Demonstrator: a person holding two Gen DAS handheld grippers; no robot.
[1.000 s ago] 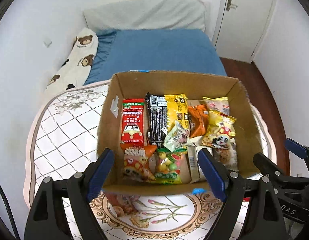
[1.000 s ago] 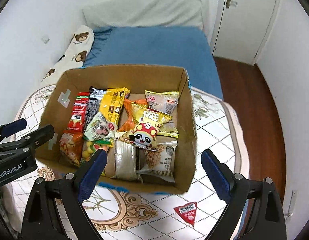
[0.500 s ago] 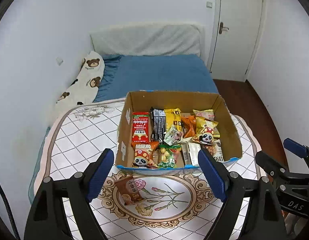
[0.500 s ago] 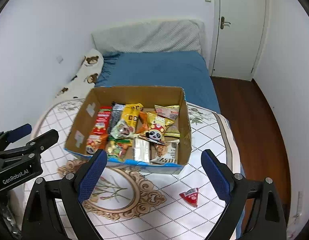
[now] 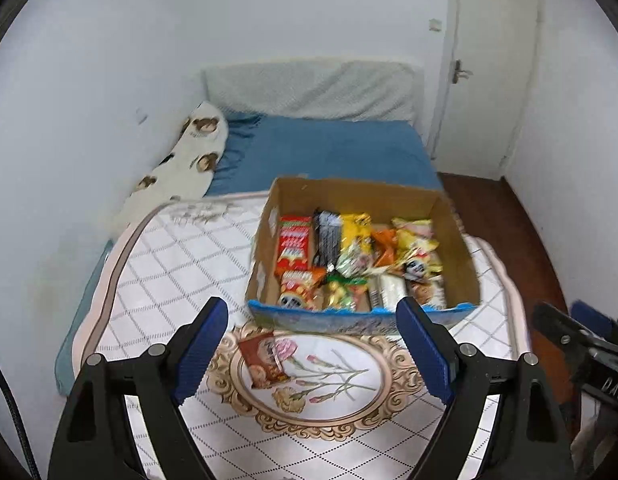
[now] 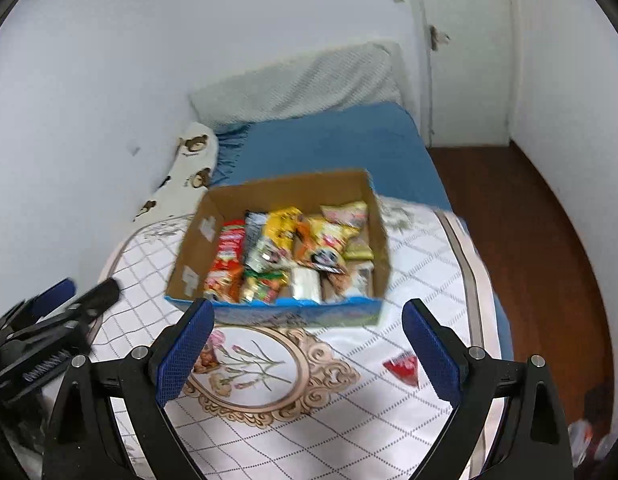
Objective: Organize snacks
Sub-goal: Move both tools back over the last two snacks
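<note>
on the quilted tablecloth (image 5: 181, 264), a cardboard box (image 5: 457, 248) is sitting packed with snack packets, its long side running left to right across both views. in front of it, a brown snack packet (image 5: 265, 364) is lying flat on the floral medallion, long axis pointing toward the box, slightly tilted left. a red triangular packet (image 6: 403, 366) is lying apart, near the right side. the left gripper (image 5: 313, 350) and the right gripper (image 6: 305, 354) are both hovering wide apart, holding nothing.

Even, soft indoor light and faint shadows. Motion blur smears both views, worst on the snack box (image 6: 297, 196) in the right wrist view. Fisheye bending curves walls, with dark corners.
</note>
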